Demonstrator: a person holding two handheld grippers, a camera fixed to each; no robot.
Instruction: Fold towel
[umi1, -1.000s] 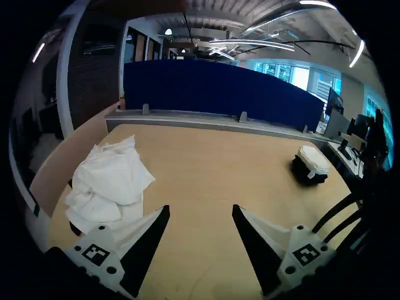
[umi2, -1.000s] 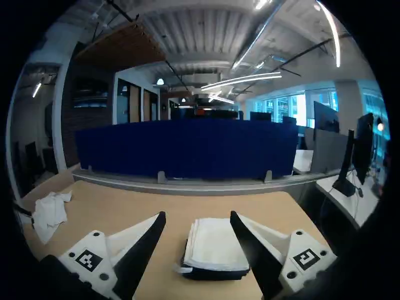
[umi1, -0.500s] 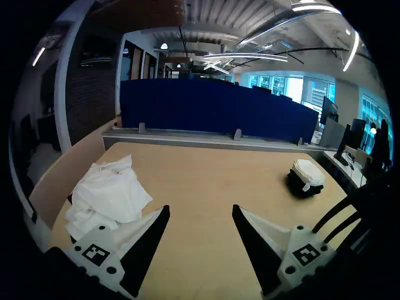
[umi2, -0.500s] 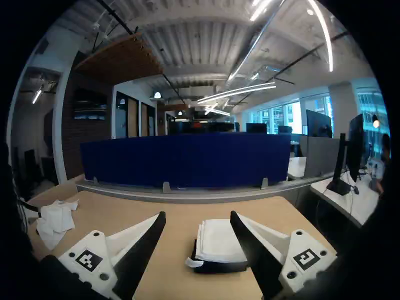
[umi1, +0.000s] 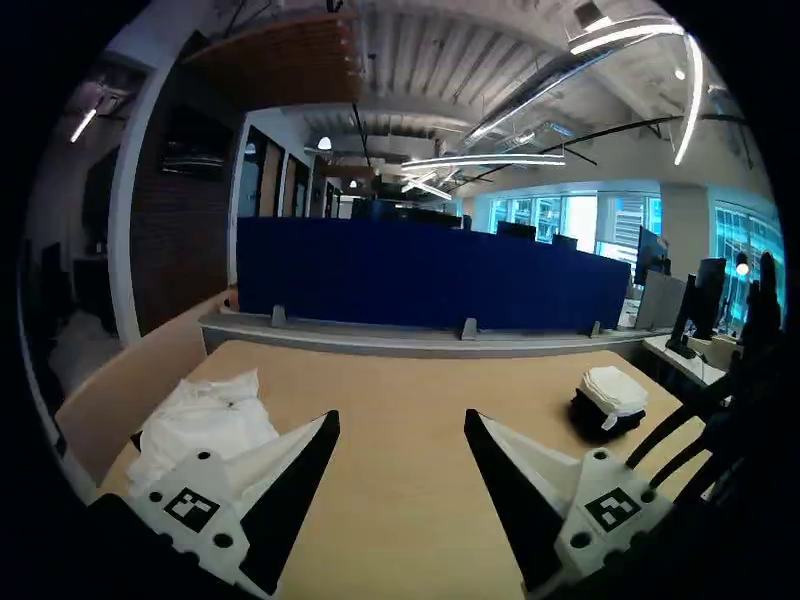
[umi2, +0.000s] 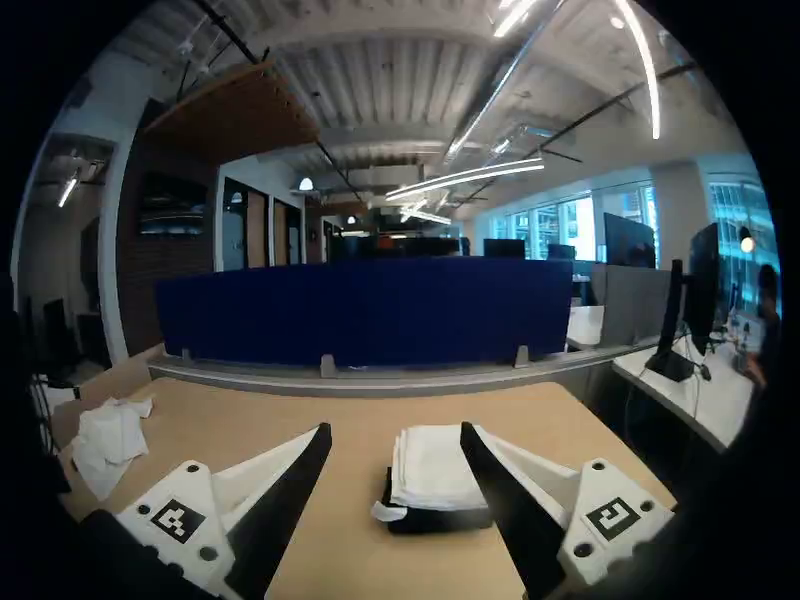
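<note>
Holding both tools above the table (umi1: 400, 385), I have nothing in either one. My left hand-held gripper (umi1: 400, 418) stands wide open over bare pale wood. My right hand-held gripper (umi2: 395, 428) is just as wide, its fingers framing what lies beyond without touching it.

Just past my left finger, near the table's left edge, lies the crumpled white towel (umi1: 205, 428), the one to be folded, bunched in a loose heap. Farther off to the right, a stack of folded towels (umi2: 435, 468) sits on a dark base, well apart from the heap. Behind the table runs a blue partition (umi1: 420, 285).

My worry is the heap itself. I cannot tell its corners from here, so a pinch may catch several layers or a mid-fold, and the cloth would lift as a lump instead of opening out. It also lies close to the edge, so a careless drag could slide it off.
</note>
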